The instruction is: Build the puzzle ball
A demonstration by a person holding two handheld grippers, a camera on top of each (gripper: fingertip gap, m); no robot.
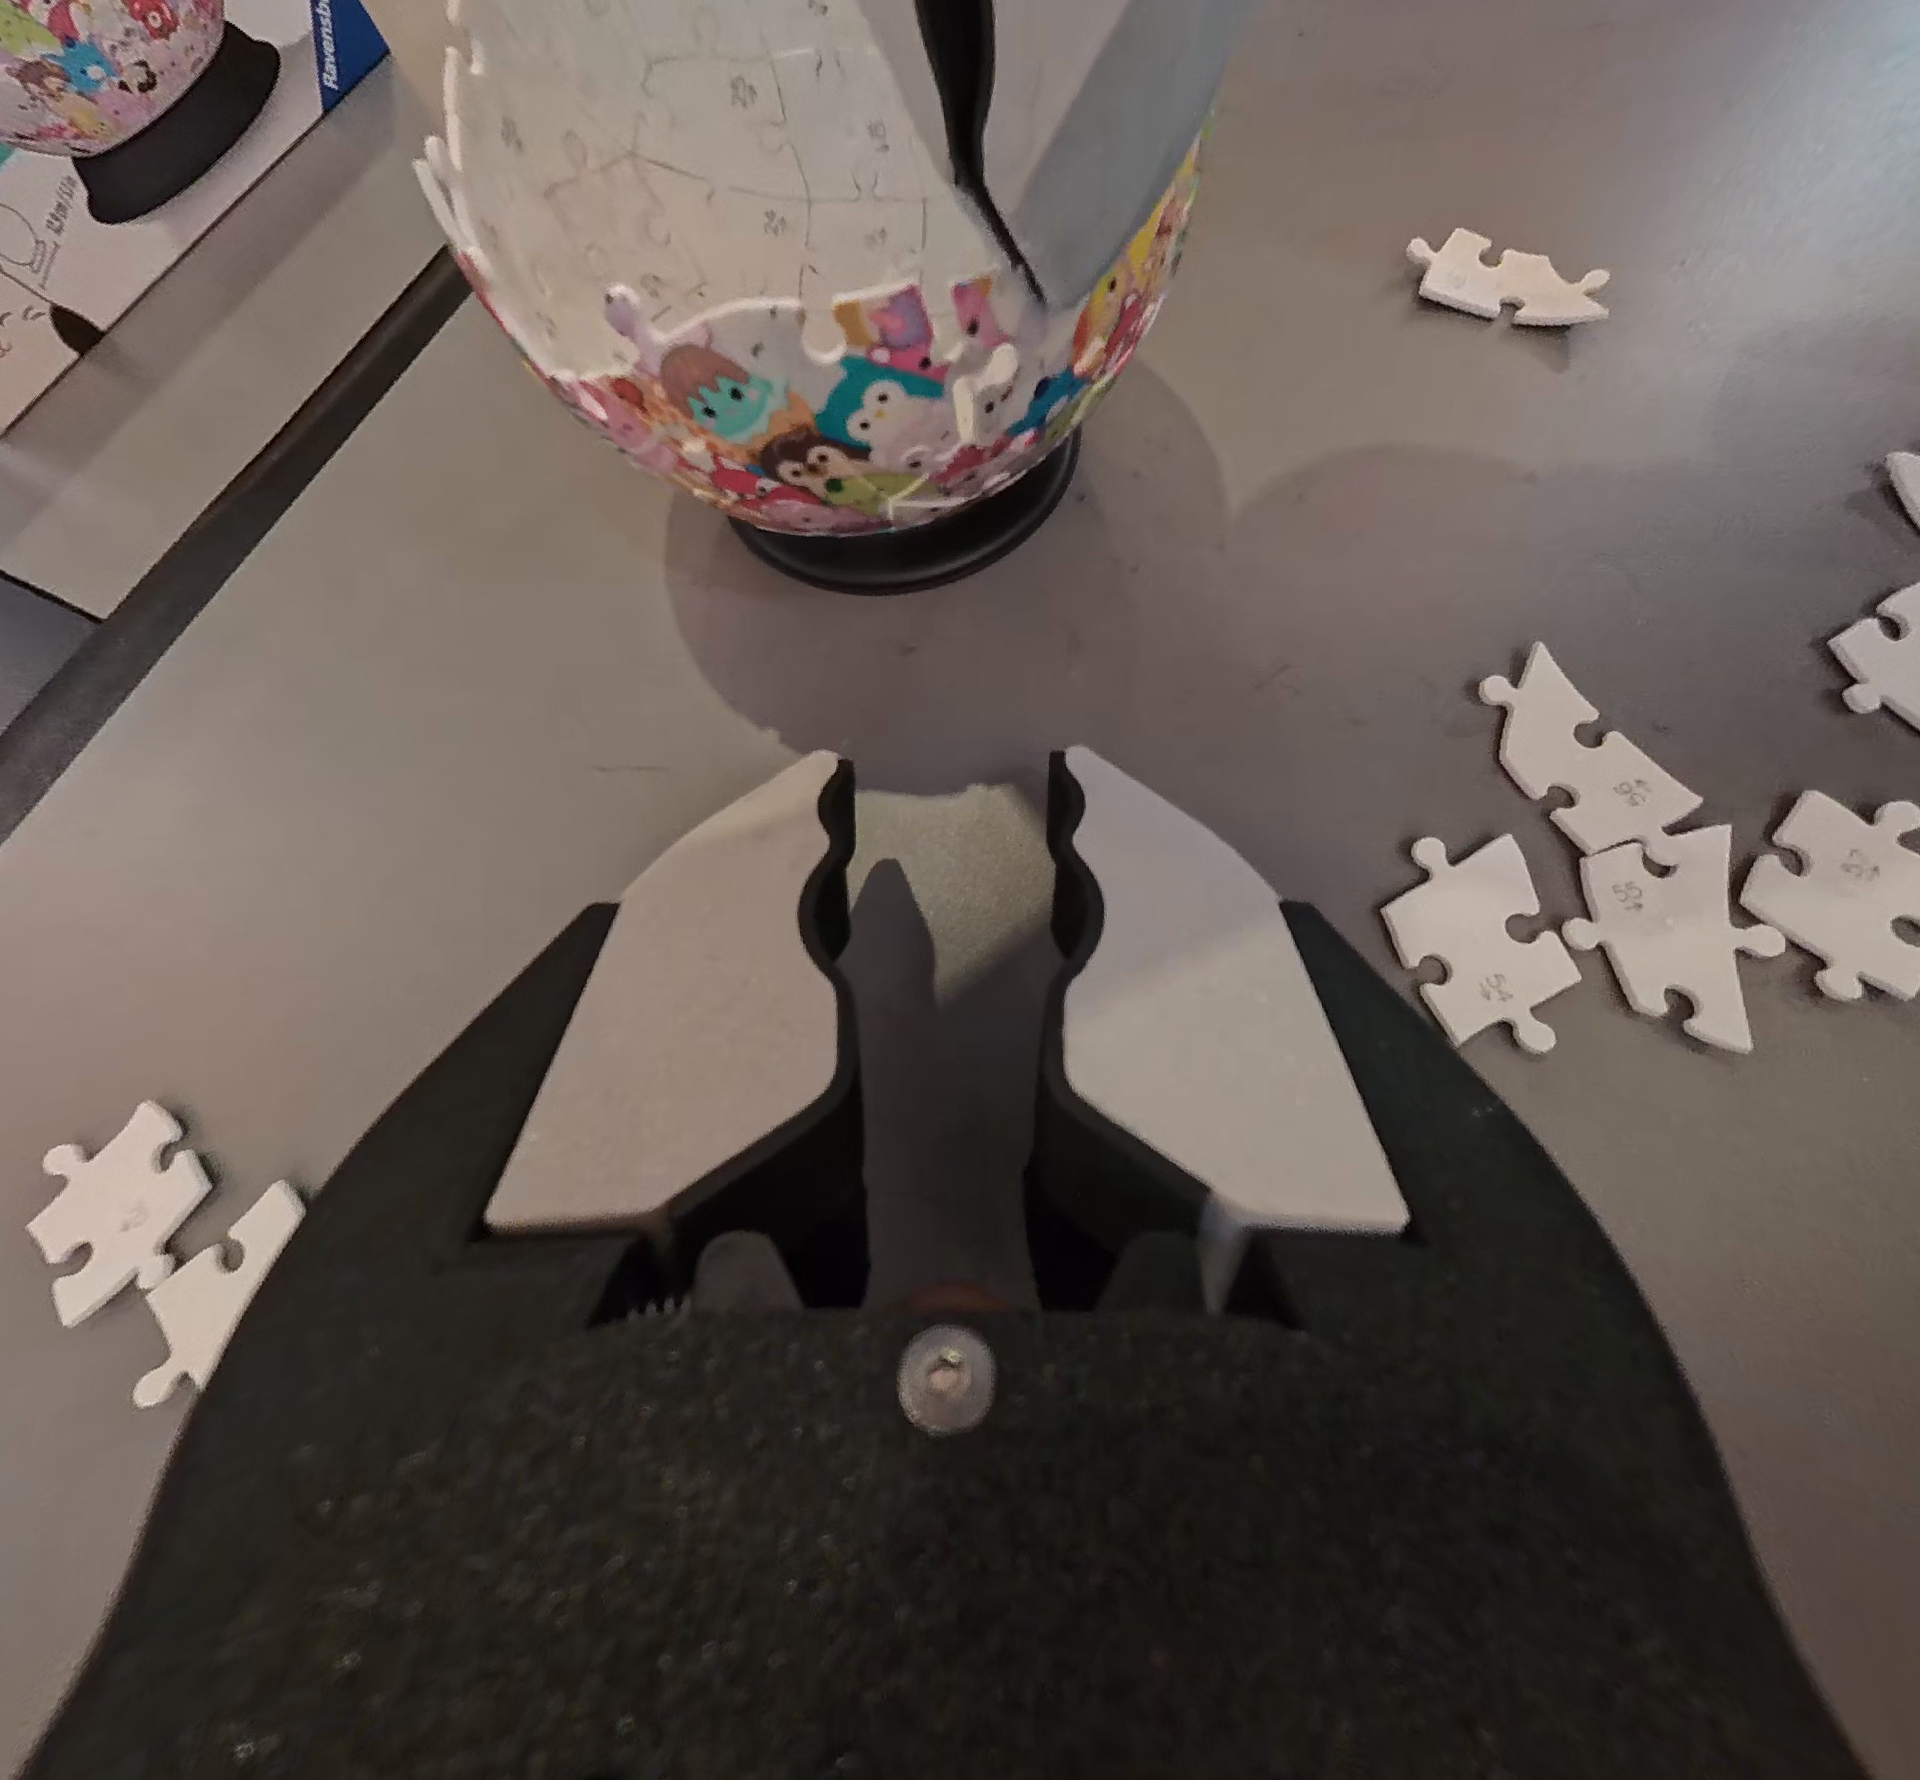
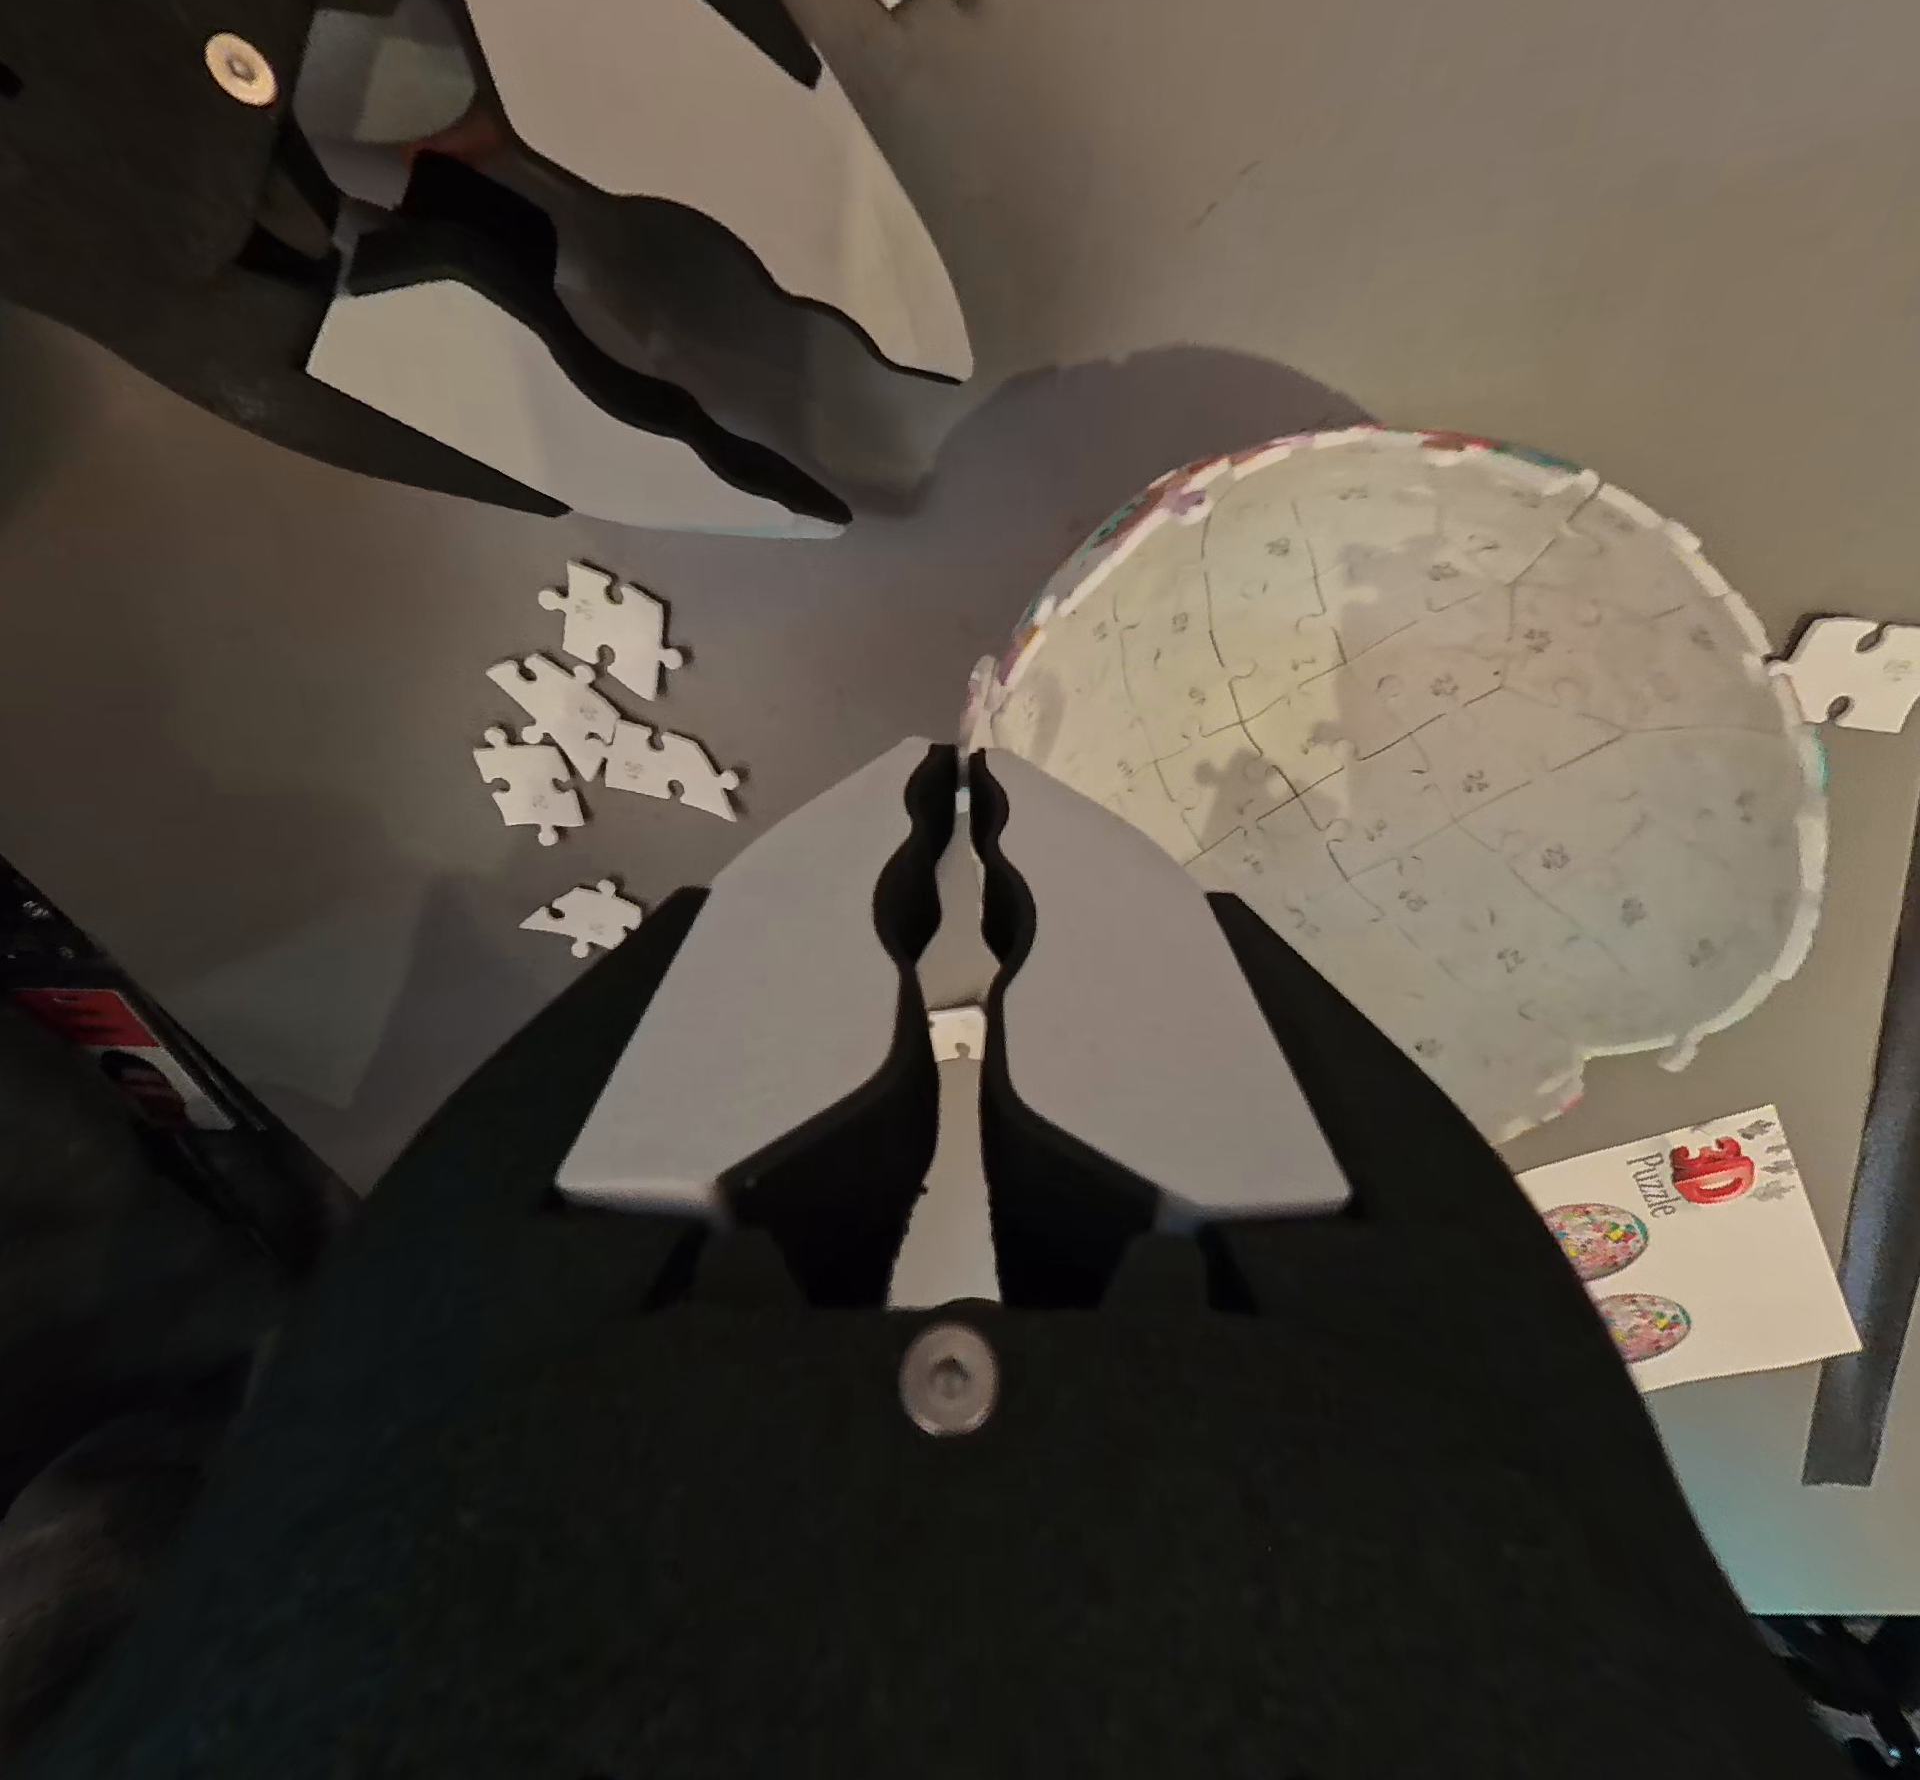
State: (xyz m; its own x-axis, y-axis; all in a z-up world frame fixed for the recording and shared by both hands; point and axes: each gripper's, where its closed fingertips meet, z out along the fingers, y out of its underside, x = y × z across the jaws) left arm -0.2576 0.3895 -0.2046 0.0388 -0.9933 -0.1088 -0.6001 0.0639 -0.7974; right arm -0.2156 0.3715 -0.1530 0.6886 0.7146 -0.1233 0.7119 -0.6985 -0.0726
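Left wrist view: left gripper spread, empty, low over grey table.
Loose pieces off its left; half-built puzzle ball on black stand dead ahead; right gripper pinching a white piece at the ball's rim.

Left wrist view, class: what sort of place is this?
Probably a hobby or work table indoors: a plain grey tabletop, a half-built puzzle ball on its stand, loose pieces and the puzzle box.

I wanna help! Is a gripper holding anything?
Left gripper: nothing. Right gripper is shut at the puzzle ball rim; a pinched piece cannot be told.
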